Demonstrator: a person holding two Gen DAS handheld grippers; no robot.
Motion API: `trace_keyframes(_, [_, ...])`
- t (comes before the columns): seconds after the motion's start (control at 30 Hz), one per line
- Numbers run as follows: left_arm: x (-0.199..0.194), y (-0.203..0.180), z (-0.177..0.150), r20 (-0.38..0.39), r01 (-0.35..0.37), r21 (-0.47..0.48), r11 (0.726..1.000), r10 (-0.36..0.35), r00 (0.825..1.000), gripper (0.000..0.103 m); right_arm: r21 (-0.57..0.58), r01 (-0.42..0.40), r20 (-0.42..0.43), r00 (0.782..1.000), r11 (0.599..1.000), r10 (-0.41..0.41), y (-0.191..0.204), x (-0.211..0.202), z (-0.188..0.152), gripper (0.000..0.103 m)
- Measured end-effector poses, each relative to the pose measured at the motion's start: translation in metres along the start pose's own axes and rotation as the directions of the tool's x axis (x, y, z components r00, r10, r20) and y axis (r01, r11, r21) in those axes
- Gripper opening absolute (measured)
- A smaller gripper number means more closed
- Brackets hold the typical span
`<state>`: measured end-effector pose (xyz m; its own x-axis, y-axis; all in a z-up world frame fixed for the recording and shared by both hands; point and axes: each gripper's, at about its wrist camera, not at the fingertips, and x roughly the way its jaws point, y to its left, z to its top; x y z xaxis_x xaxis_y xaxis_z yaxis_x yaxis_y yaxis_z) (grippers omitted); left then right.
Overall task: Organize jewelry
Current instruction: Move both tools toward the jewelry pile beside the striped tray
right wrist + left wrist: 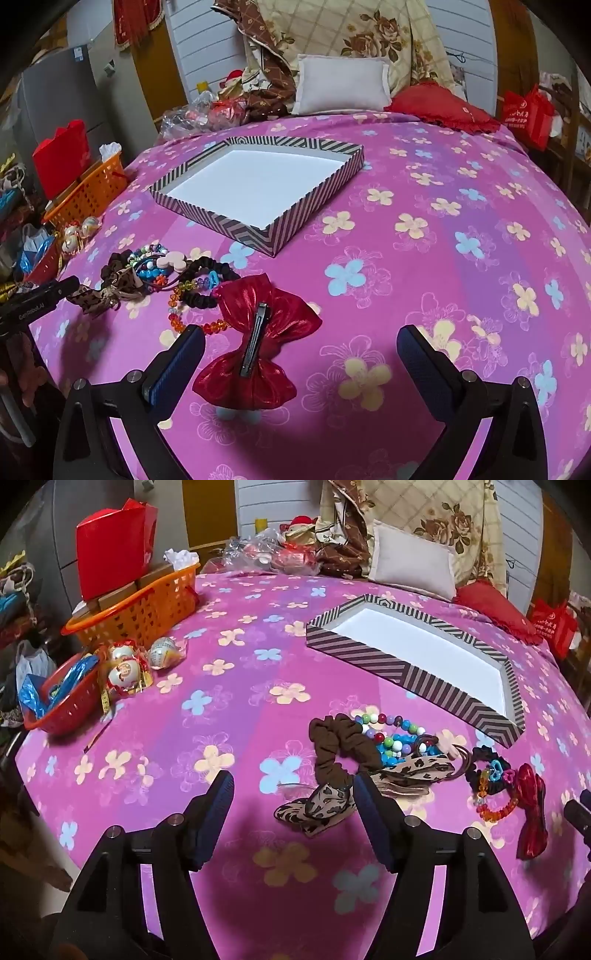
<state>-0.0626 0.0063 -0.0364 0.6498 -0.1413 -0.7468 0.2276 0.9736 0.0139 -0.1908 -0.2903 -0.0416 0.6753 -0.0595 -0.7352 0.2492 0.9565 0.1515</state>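
on flowered pink cloth (424,206), glossy red bow (258,343), striped shallow box (221,221)

- The left gripper (40,295), at the left edge of the right wrist view, bears small white lettering, roughly "GenRobot.AI".
- The red bag (526,114), upper right: white print, illegible.

Shiny red bow (255,354), brown-striped tray (207,218) white inside, pink flowered bedspread (424,277)
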Motion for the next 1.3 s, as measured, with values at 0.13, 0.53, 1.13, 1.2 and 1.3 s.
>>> trace_keyframes(0.13, [0.0018, -0.0008, -0.0006, -0.006, 0.000, -0.002, 1.000, 0.000, 1.000, 0.067, 0.001, -0.003, -0.009, 1.000, 1.000, 0.003, -0.0004, 0.0024, 0.0006, 0.103])
trace_keyframes(0.53, [0.0029, -0.0022, -0.0021, -0.011, -0.003, -0.007, 1.000, 0.002, 1.000, 0.067, 0.011, -0.005, -0.015, 1.000, 1.000, 0.006, -0.0026, 0.0019, -0.0013, 0.103])
trace_keyframes(1.13, [0.0027, -0.0025, -0.0012, -0.010, -0.002, -0.008, 1.000, 0.002, 1.000, 0.067, -0.005, 0.023, -0.003, 1.000, 1.000, -0.023, -0.0012, 0.0015, -0.0010, 0.103])
trace_keyframes(1.2, [0.0027, -0.0026, -0.0012, -0.010, -0.002, -0.009, 1.000, 0.002, 1.000, 0.067, -0.010, 0.032, -0.007, 0.999, 0.999, -0.032, -0.0003, 0.0017, -0.0012, 0.103])
trace_keyframes(1.3, [0.0029, -0.0033, -0.0014, -0.009, 0.000, -0.011, 1.000, 0.000, 1.000, 0.067, -0.013, 0.043, -0.001, 0.999, 0.999, -0.043, 0.0013, 0.0010, -0.0008, 0.103])
